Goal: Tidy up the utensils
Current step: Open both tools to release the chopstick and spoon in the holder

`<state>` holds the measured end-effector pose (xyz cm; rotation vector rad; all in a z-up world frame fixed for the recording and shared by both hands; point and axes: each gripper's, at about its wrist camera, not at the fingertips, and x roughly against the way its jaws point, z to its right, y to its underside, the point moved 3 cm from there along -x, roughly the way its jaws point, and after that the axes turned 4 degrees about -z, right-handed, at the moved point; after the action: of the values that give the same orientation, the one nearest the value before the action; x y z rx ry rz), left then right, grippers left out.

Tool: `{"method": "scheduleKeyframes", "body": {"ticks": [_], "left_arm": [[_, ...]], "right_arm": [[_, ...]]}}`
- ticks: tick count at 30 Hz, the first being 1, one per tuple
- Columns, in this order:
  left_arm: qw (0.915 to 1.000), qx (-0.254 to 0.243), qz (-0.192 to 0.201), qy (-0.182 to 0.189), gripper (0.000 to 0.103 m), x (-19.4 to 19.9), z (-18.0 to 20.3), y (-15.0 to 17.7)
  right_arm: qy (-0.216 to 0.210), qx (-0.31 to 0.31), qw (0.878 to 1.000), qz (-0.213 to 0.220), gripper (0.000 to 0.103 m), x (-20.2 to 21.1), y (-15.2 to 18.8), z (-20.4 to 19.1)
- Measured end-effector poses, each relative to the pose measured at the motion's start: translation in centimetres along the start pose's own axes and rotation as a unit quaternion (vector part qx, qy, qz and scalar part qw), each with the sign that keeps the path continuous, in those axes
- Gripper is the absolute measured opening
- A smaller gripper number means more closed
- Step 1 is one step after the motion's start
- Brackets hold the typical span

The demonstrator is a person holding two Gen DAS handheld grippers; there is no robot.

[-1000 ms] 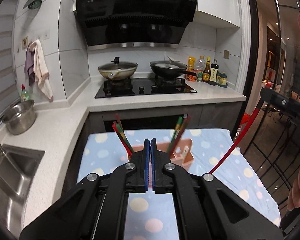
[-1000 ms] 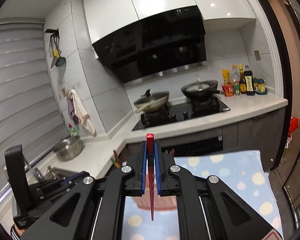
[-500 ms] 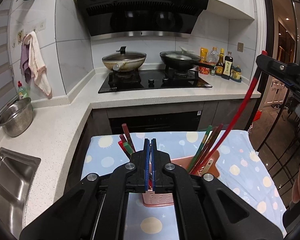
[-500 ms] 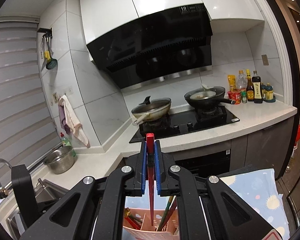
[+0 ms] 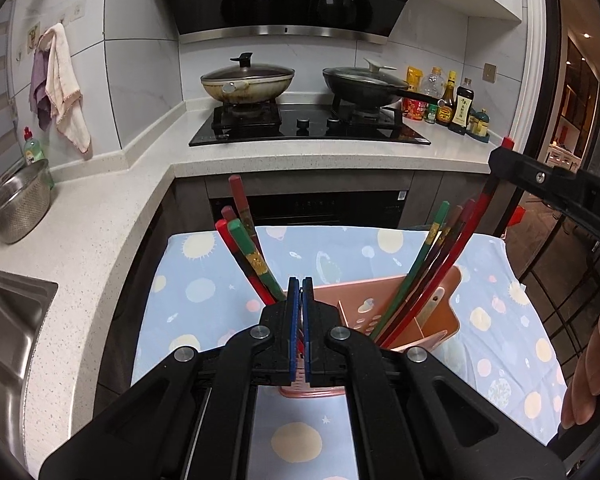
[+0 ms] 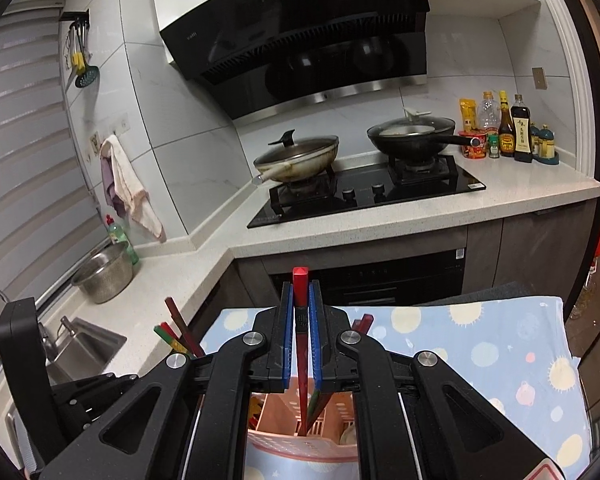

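A pink slotted utensil holder stands on the table with blue dotted cloth. Red and green chopsticks lean out of its left compartment, and several more lean out of the right one. My left gripper is shut with nothing in it, just in front of the holder. My right gripper is shut on a long red chopstick. That chopstick's lower end sits inside the holder. In the left wrist view the right gripper is at the right, with the red chopstick slanting down among the right group.
A white counter wraps round the far and left sides, with a sink and a steel colander. Two lidded pans sit on the hob behind. Bottles stand at the back right. A person's hand shows at the right edge.
Both grippers have come forward and down toward the holder. The red chopstick's lower end, first off to the holder's right, has swung in and gone down into its right compartment.
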<state>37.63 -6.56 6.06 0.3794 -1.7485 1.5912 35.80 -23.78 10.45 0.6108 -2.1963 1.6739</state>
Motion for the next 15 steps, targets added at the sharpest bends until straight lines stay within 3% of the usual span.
{"method": "scheduleKeyframes", "body": {"ticks": [5, 7, 9, 15], "left_arm": [[1.0, 0.003, 0.001, -0.002, 0.002, -0.1, 0.0, 0.2], [1.0, 0.007, -0.002, -0.004, 0.007, -0.1, 0.0, 0.2], [0.9999, 0.009, 0.0, -0.007, 0.021, -0.1, -0.1, 0.3], [0.9998, 0.017, 0.002, -0.014, 0.03, 0.4, -0.4, 0.7]], "right_arm": [[0.008, -0.003, 1.0, -0.009, 0.013, -0.5, 0.8, 0.3], [0.012, -0.003, 1.0, -0.009, 0.018, -0.4, 1.0, 0.3], [0.013, -0.005, 1.0, -0.008, 0.026, -0.1, 1.2, 0.4], [0.02, 0.003, 1.0, -0.003, 0.034, 0.8, 1.5, 0.4]]}}
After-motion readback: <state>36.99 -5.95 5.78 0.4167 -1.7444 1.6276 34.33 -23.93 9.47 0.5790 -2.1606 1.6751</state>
